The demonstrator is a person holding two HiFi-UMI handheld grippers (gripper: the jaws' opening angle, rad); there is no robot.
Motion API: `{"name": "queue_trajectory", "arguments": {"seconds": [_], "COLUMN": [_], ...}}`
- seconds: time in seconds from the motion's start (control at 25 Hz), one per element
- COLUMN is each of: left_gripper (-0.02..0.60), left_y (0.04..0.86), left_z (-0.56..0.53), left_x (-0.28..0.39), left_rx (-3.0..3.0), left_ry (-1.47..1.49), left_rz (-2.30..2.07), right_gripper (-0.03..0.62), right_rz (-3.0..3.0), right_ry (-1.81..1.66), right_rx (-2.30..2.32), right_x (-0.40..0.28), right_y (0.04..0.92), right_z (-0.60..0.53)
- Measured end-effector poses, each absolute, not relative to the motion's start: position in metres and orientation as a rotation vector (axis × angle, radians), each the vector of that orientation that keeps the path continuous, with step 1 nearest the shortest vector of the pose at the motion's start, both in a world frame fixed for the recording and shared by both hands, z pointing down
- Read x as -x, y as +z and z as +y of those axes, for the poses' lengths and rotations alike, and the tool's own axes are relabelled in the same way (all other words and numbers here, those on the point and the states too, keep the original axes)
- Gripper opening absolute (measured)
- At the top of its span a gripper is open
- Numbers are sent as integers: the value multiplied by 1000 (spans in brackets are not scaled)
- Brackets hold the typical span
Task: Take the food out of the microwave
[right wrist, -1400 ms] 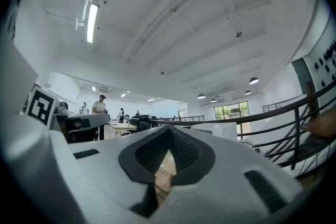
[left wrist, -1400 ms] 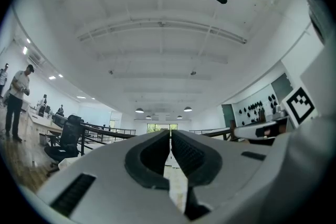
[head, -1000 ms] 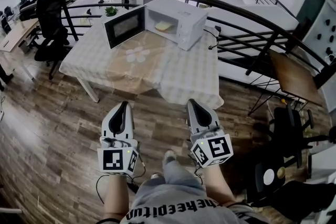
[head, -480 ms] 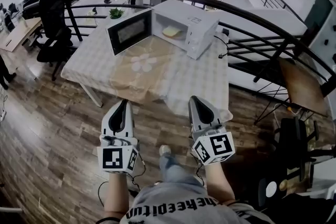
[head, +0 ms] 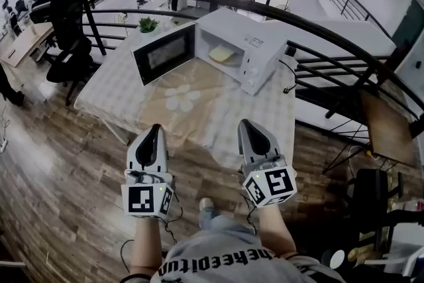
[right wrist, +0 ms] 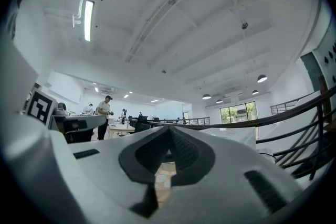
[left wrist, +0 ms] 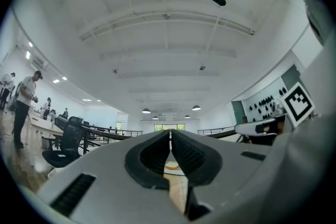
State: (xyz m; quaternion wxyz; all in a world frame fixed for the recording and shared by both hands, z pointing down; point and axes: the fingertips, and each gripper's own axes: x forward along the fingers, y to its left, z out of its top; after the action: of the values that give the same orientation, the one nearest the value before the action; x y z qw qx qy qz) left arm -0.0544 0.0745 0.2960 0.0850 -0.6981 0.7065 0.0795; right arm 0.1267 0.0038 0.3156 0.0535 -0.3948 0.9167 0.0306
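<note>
Ahead: one microwave (head: 255, 43), door (head: 164, 54) open, one food portion (head: 222, 54) inside; left gripper (head: 156, 129), right gripper (head: 244, 124) both closed, empty.

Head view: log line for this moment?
white box microwave: door open | flat yellow food: inside | left hand-held gripper: shut, empty | right hand-held gripper: shut, empty

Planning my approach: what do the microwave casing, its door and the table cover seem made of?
The microwave casing looks like white painted metal or plastic, smooth and even. Its door is dark with a greyish window, likely glass. The table cover is pale checked cloth, hanging in soft folds.
</note>
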Motion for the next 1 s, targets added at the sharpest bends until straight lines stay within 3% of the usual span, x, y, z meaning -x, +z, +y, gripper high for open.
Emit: {"name": "queue_trajectory", "arguments": {"seconds": [1.0], "left_gripper": [12], "left_y": [297], "left_z": [-75], "left_x": [74], "left_rx": [2031], "left_ry": [179], "left_rz": [2139], "right_gripper": [5], "right_rz": [2818], "right_ry": [38], "right_rx": [1051], "right_x": [-86], "right_y": [321], "right_z": [-158]}}
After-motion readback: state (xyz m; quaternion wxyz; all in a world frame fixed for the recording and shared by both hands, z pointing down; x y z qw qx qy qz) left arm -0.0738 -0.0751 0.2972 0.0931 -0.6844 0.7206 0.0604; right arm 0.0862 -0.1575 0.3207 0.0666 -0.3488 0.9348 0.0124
